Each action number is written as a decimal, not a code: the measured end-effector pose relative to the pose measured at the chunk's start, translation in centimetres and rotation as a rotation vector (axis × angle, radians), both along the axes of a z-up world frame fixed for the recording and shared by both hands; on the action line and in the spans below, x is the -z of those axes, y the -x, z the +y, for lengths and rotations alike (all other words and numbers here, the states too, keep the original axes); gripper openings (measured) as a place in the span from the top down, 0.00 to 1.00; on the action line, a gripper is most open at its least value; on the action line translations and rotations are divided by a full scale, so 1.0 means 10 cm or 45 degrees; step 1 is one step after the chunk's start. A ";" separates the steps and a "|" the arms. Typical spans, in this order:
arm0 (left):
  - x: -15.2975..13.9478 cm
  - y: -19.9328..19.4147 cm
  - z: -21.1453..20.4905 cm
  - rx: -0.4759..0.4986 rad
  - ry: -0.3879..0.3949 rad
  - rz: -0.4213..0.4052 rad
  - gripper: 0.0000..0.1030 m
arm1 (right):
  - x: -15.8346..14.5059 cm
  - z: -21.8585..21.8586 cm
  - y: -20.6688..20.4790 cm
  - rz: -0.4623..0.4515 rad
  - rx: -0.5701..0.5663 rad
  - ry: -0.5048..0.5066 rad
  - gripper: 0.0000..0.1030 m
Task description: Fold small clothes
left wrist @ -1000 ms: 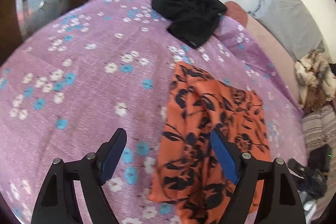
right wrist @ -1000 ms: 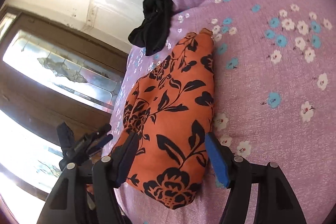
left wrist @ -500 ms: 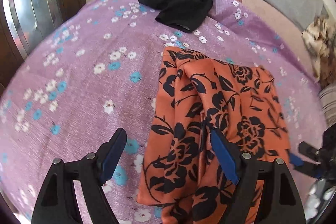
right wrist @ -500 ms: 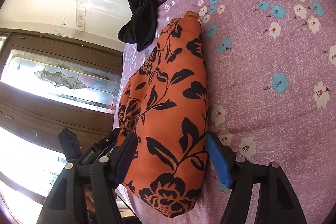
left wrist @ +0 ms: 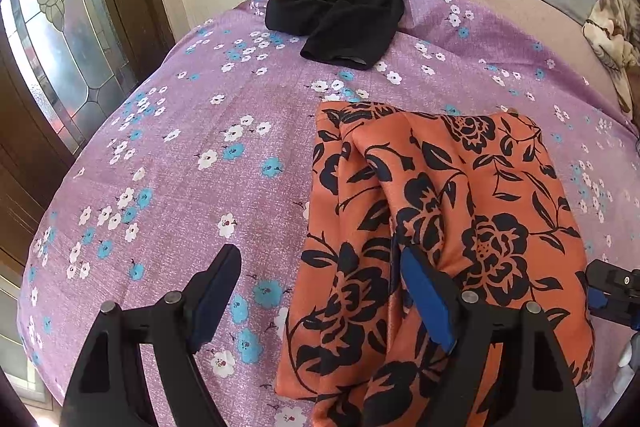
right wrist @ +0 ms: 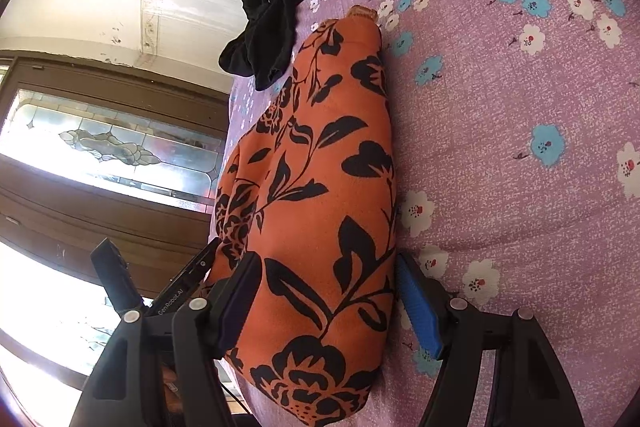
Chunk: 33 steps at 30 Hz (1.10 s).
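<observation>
Purple bedding [left wrist: 192,155] printed with white and blue flowers is spread over the bed, with a pale wall and a dark wooden door with leaded glass [left wrist: 60,39] seen behind it. An orange garment with a black floral print [left wrist: 432,227] is laid folded on the sheet, its layers bunched into a ridge down the middle. A crumpled black garment [left wrist: 344,15] is seen farther back, near the far edge of the sheet and well apart from the orange one. The left gripper [left wrist: 320,291] is held with its fingers spread wide, one finger over bare sheet and the other over the near part of the orange cloth; nothing is clamped between them. The right gripper [right wrist: 324,295] is likewise spread apart, its fingers set on either side of the near end of the orange garment [right wrist: 320,195] without being closed on it. A patterned cloth [left wrist: 612,35] is seen at the far right edge.
</observation>
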<state>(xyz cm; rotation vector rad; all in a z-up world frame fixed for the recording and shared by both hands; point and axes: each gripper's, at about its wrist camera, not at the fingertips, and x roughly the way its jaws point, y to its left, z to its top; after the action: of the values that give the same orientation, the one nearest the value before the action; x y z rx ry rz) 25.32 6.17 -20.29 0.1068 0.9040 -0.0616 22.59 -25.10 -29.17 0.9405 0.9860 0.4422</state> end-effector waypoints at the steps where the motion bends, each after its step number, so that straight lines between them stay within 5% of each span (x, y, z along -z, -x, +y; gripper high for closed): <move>1: 0.00 0.00 0.00 -0.001 0.000 0.001 0.20 | 0.00 0.00 0.00 0.000 0.000 -0.001 0.30; 9: 0.02 -0.01 -0.03 0.003 -0.003 0.014 0.20 | -0.02 0.00 0.00 -0.005 0.013 0.004 0.30; 14: -0.04 -0.03 0.10 -0.014 0.108 0.035 0.20 | -0.44 -0.01 0.12 -0.256 0.065 0.157 0.30; 18: -0.17 0.03 0.23 -0.021 0.238 -0.029 0.20 | -0.62 0.14 0.18 -0.404 -0.055 0.084 0.30; 20: -0.12 0.02 0.17 -0.022 0.147 -0.016 0.20 | -0.50 0.26 0.12 -0.335 -0.119 0.044 0.30; 22: 0.09 -0.05 0.03 -0.019 -0.050 0.065 0.20 | -0.24 0.36 0.02 -0.195 -0.163 0.019 0.31; 24: 0.23 -0.07 -0.04 -0.026 -0.178 0.090 0.18 | -0.16 0.30 0.03 -0.210 -0.125 -0.065 0.32; 27: 0.14 -0.05 -0.01 -0.024 -0.145 0.050 0.20 | -0.23 0.26 0.00 -0.199 -0.125 -0.059 0.34; 28: 0.14 -0.05 0.01 -0.026 -0.124 0.050 0.23 | -0.28 0.26 0.02 -0.219 -0.124 -0.037 0.34; 30: 0.14 -0.06 0.04 0.005 -0.039 0.079 0.57 | -0.34 0.28 0.02 -0.247 -0.126 -0.013 0.33; 32: 0.12 -0.05 0.04 0.056 0.067 0.097 0.79 | -0.32 0.31 0.02 -0.235 -0.138 0.002 0.32; 33: 0.11 -0.05 -0.01 0.078 0.075 0.094 0.80 | -0.31 0.32 0.02 -0.230 -0.142 0.005 0.32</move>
<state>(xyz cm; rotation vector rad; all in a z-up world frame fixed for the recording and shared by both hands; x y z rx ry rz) 25.84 6.10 -21.41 0.0777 0.9716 -0.1502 22.39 -21.90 -26.04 0.8292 0.8762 0.6081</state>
